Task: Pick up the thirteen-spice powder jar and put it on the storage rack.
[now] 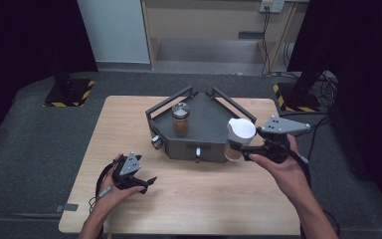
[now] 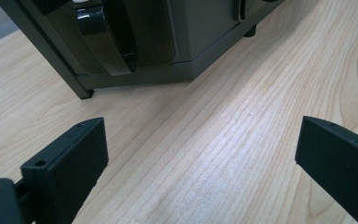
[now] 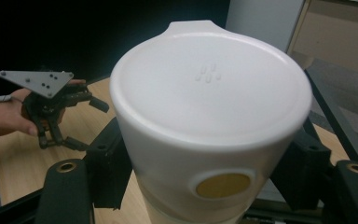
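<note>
White plastic caps the jar clamped in the right gripper: the jaws press on both sides just below the lid, as the right gripper view shows. In the high view the jar hangs at the front right corner of the grey rack, with brown contents visible under the lid. The lid bears a small embossed cluster of raised dots near its middle and a pouring lip at its far edge; no readable writing shows on it. A round yellowish window sits in the lid's side wall.

A second jar, with a metal lid and brown contents, stands upright inside the rack, towards its left. Two small knobs show on the rack's front faces, and no labels can be read there.

The left gripper rests low over the wooden surface, near its front left, well apart from the rack. Its jaws stand wide with nothing between them, only bare wood grain in the left gripper view.
</note>
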